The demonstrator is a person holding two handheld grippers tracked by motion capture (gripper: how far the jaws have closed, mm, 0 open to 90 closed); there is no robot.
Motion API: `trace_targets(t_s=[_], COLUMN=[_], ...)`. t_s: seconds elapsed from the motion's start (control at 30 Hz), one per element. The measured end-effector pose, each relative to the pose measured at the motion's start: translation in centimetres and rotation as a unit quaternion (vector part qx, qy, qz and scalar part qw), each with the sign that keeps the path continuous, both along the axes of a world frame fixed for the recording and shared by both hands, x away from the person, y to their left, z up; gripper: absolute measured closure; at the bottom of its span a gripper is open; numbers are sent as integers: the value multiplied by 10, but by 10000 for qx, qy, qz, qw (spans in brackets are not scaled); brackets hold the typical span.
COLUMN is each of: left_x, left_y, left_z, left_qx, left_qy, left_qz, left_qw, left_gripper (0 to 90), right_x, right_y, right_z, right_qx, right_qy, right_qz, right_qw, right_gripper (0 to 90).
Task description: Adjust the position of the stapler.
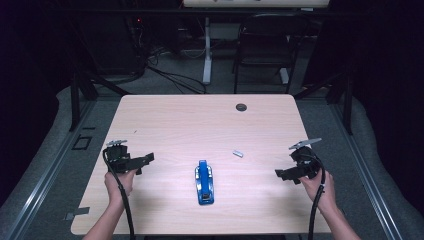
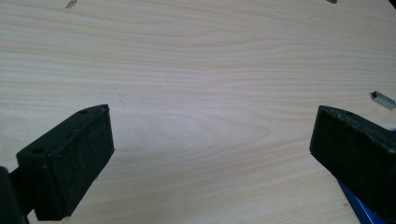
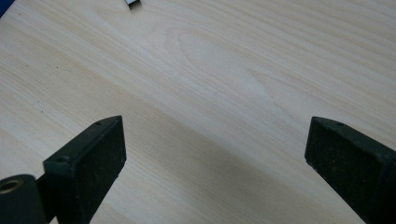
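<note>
Stapler: one blue stapler [image 1: 204,183], near the desk's front edge, midway between both tongs.
Left tongs [image 1: 145,161]: jaws wide apart, holding nothing, well apart from the stapler.
Right tongs [image 1: 281,173]: likewise gaping, nothing held.
Staple strip: one small metal strip [image 1: 238,154], just beyond the stapler.
Desk [image 1: 200,120]: bare wood farther back; one cable hole [image 1: 241,107] near the far edge.

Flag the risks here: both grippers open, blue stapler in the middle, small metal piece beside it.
1. The stapler lies free on the smooth table; a one-sided push from the left gripper or the right gripper may slide or spin it rather than grip it.
2. The small metal piece is low and tiny; wide pads may fail to pinch it or flick it away.
</note>
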State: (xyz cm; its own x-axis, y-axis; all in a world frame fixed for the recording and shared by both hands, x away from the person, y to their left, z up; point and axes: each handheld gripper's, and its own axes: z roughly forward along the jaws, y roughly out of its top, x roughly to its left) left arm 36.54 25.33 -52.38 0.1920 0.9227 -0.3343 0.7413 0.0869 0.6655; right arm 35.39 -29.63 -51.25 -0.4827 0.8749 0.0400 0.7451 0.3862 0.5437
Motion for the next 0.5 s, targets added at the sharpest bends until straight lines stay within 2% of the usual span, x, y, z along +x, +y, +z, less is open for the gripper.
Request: trace_targets(t_s=[0.17, 0.3, 0.5], left_x=[4, 3, -3], left_y=[-3, -9, -19], left_z=[-1, 1, 6], left_qx=[7, 93, 94], left_qy=[37, 42, -11], left_qz=[65, -7, -7], left_qw=[10000, 9999, 10000], left_gripper=[0, 0, 0], right_x=[4, 4, -5], right_y=[-2, -5, -3], right_z=[-4, -6, 1], right_qx=[16, 94, 113], right_qy=[53, 150, 48], right_qz=[-36, -46, -25], right_qw=[10000, 9998, 9999], right_gripper=[49, 48, 49])
